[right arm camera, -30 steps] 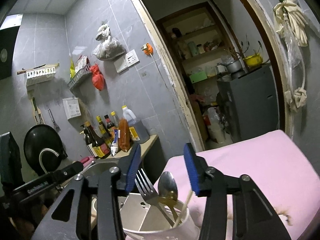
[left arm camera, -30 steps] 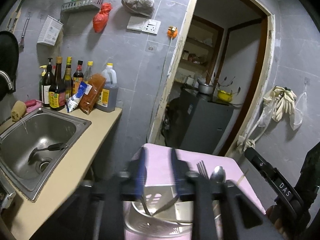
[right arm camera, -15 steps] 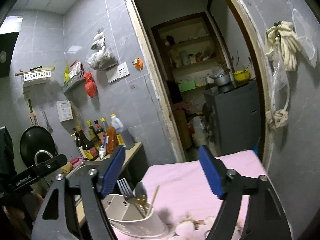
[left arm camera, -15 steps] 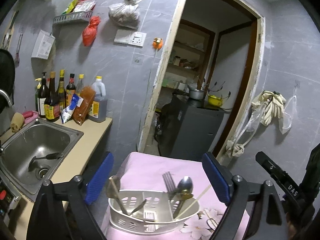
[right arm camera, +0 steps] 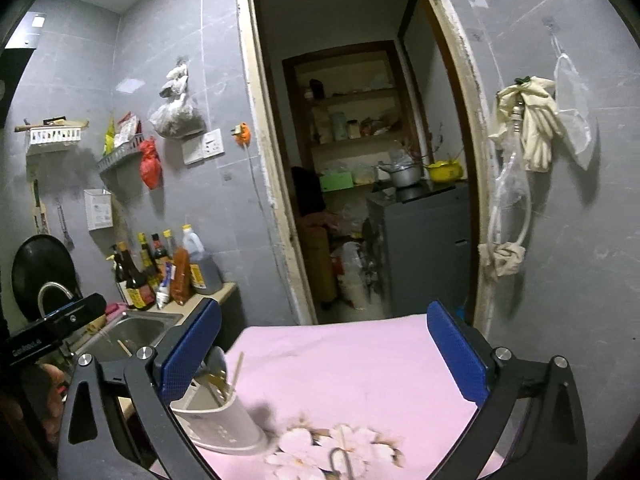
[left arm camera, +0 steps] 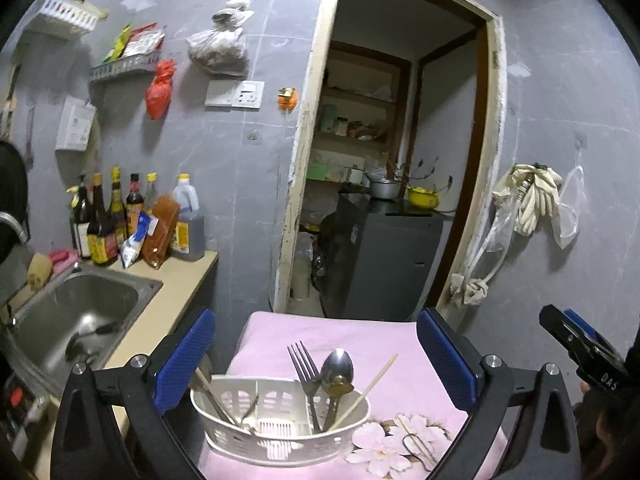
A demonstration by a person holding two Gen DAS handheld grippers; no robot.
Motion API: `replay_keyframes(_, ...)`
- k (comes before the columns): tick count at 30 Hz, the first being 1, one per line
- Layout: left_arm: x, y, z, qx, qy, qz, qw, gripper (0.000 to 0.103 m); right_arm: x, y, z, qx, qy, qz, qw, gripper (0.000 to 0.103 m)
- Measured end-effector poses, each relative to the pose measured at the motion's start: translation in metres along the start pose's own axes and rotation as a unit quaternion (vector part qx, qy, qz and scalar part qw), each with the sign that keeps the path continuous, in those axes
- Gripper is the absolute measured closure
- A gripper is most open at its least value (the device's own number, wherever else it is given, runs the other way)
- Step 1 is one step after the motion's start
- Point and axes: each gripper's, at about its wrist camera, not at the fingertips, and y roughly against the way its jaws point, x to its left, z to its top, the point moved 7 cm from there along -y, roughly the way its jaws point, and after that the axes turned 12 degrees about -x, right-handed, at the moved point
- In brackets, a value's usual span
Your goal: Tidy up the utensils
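Grey marbled tiles cover the wall (left arm camera: 248, 184), with a white socket plate (left arm camera: 235, 94) beside a chipped cream door frame (left arm camera: 300, 160) that opens onto a dim back room of wooden shelves (right arm camera: 352, 120) and a dark grey cabinet (left arm camera: 384, 256). To the left, a steel sink (left arm camera: 80, 312) sits in a beige counter (left arm camera: 168, 300) lined with sauce bottles (left arm camera: 108, 220). A pink flowered cloth (right arm camera: 360, 360) covers the table in front, and pale gloves (right arm camera: 536, 120) hang on the right wall.

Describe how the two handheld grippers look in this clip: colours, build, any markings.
Both are black, angular frames with silver bolts and blue textured pads. The left gripper and right gripper match. The right one's body carries white "DAS" lettering; the left's has white lettering too blurred to read.
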Motion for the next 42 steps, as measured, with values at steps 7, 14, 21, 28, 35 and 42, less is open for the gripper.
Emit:
replay_keyframes(7, -0.015, 0.009, -0.023, 0.014, -0.003, 0.016, 0.9998, 0.001, -0.023, 0.013, -0.001, 0.008, 0.015, -0.017, 1.0, 0.002)
replay_keyframes(14, -0.034, 0.011, -0.037, 0.027, -0.001, 0.014, 0.9995, 0.001, -0.047, 0.017, -0.005, 0.017, 0.014, -0.023, 0.999, 0.002)
replay_keyframes(21, -0.057, 0.01, -0.057, 0.042, 0.001, 0.016, 0.999, 0.001, -0.072, 0.013, -0.017, 0.036, 0.013, -0.02, 0.999, 0.002)
replay_keyframes(28, -0.073, 0.004, -0.088, 0.069, 0.005, 0.03, 0.9971, 0.001, -0.101, 0.001, -0.048, 0.076, 0.012, -0.008, 0.997, 0.002)
replay_keyframes(35, -0.087, -0.008, -0.134, 0.116, 0.022, 0.034, 0.9924, 0.001, -0.125, -0.009, -0.085, 0.118, 0.014, -0.003, 0.993, 0.002)
replay_keyframes(42, -0.092, -0.025, -0.18, 0.168, 0.046, 0.03, 0.9842, 0.001, -0.142, -0.017, -0.126, 0.157, 0.017, 0.004, 0.987, 0.002)
